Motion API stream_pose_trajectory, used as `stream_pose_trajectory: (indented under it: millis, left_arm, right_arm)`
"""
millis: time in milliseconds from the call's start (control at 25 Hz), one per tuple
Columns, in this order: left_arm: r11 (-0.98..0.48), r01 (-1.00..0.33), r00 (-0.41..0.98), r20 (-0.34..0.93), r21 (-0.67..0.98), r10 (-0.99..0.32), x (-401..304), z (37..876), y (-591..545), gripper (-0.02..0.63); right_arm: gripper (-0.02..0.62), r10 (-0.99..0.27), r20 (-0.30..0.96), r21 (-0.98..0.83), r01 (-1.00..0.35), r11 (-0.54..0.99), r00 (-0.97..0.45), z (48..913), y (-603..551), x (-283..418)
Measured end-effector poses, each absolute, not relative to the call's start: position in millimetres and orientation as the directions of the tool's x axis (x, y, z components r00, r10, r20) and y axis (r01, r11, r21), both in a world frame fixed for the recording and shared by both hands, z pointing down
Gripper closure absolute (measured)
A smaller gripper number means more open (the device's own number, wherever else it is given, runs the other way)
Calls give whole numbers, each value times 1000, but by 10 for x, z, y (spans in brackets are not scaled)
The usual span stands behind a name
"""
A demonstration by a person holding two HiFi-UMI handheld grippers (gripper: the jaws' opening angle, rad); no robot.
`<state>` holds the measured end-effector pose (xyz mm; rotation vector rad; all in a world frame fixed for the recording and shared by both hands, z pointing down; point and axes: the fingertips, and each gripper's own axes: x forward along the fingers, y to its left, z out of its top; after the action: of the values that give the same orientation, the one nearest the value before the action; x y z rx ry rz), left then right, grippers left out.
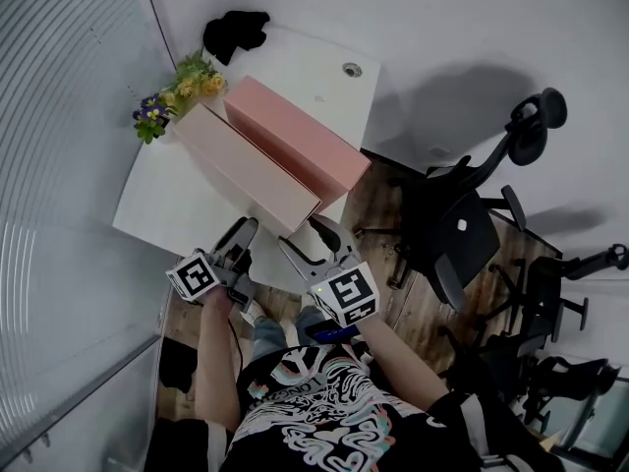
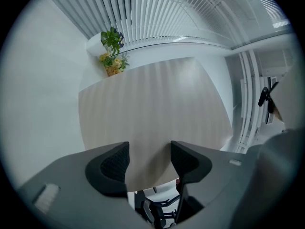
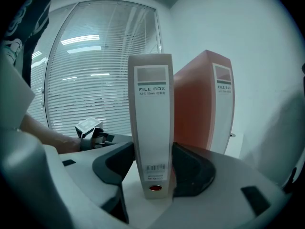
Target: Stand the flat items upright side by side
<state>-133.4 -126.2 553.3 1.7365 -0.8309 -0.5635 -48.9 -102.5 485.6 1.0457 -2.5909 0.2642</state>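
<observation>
Pale file box (image 3: 151,128) stands upright on white desk (image 1: 167,200), its far end just beside the flowers (image 1: 182,87). Pink file box (image 1: 295,141) is upright too, alongside it on the side away from the flowers. Right gripper (image 3: 151,168) is at the end farthest from the flowers, jaws clamped on the pale box's spine. Left gripper (image 2: 149,163) has jaws apart w/ nothing betw. them, facing what is prob. the pale box's broad side, flowers beyond. Office chair (image 1: 462,234) is well apart from the flowers.
</observation>
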Motion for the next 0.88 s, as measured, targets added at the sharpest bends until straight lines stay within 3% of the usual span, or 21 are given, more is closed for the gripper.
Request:
stream_pose_trajectory:
  millis: [880]
  left_arm:
    - [-159,-235,678,45,959,-733,-992,5609,-1336,353]
  right_arm:
    - [339,-660,390,-27,-724,689,-642,4864,-1073,-153]
